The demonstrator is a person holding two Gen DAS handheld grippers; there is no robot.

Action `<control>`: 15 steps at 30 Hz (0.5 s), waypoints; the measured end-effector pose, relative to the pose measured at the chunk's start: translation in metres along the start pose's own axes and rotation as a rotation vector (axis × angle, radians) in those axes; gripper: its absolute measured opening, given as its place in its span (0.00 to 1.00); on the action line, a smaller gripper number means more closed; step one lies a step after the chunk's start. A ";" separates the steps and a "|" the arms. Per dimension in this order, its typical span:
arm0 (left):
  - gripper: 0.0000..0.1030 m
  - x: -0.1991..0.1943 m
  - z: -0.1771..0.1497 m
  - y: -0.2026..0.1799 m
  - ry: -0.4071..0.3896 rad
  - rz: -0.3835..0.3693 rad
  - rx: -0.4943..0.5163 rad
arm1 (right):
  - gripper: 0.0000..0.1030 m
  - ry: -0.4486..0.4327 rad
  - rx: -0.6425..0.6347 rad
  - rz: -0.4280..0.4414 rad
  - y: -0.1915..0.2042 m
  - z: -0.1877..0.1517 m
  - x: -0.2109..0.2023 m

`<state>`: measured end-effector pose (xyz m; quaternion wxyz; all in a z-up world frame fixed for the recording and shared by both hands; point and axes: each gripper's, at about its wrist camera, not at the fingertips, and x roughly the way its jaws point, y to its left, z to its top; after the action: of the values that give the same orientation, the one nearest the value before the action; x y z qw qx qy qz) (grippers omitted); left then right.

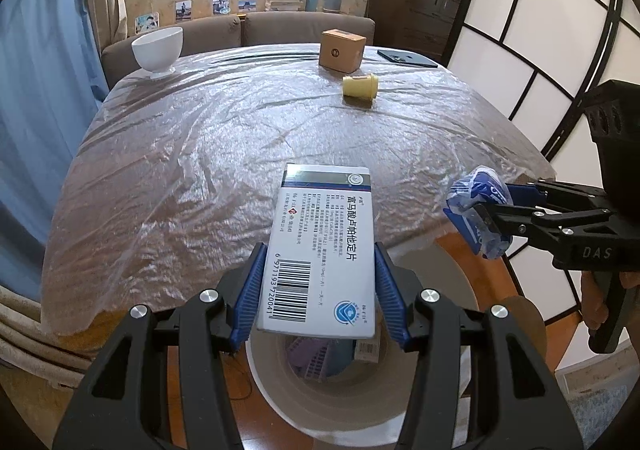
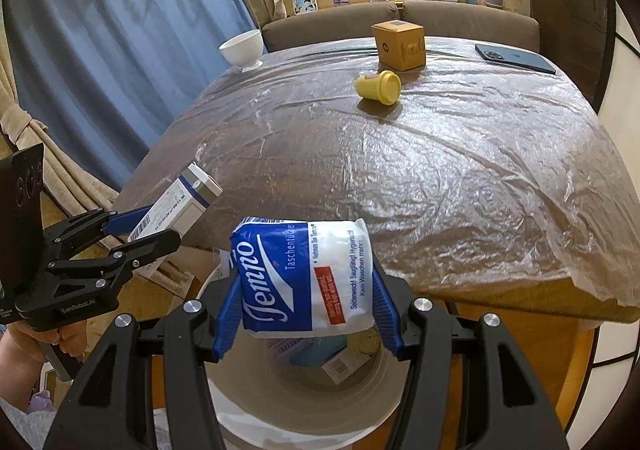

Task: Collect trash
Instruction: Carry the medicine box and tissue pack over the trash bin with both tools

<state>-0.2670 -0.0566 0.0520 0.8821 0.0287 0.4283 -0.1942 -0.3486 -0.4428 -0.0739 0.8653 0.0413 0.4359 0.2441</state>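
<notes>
My left gripper (image 1: 318, 290) is shut on a white medicine box (image 1: 320, 246) with a barcode, held above a round white bin (image 1: 332, 406) beside the table's near edge. My right gripper (image 2: 306, 310) is shut on a blue-and-white tissue pack (image 2: 304, 274), also above the bin (image 2: 304, 406). The bin holds several items, partly hidden. In the left wrist view the right gripper (image 1: 486, 220) holds the tissue pack (image 1: 478, 210) at the right. In the right wrist view the left gripper (image 2: 160, 228) holds the box (image 2: 176, 206) at the left. A yellow cup (image 1: 360, 85) lies on its side on the table; it also shows in the right wrist view (image 2: 379, 86).
The table (image 1: 224, 154) is covered with clear plastic film. On its far side stand a white bowl (image 1: 157, 48), a brown cardboard box (image 1: 342, 50) and a dark phone (image 1: 406, 58). A brown sofa (image 1: 280, 28) lies behind. Blue curtains (image 2: 112, 50) hang at the left.
</notes>
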 end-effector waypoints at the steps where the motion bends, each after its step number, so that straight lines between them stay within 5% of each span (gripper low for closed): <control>1: 0.52 -0.001 -0.001 -0.001 0.002 0.000 0.002 | 0.53 0.004 0.001 0.002 0.001 -0.001 0.000; 15: 0.52 -0.010 -0.020 -0.014 0.026 -0.029 0.044 | 0.53 0.053 -0.010 0.031 0.001 -0.019 0.001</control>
<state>-0.2926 -0.0623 0.0484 0.8727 0.0447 0.4356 -0.2159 -0.3636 -0.4439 -0.0859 0.8498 0.0373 0.4565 0.2607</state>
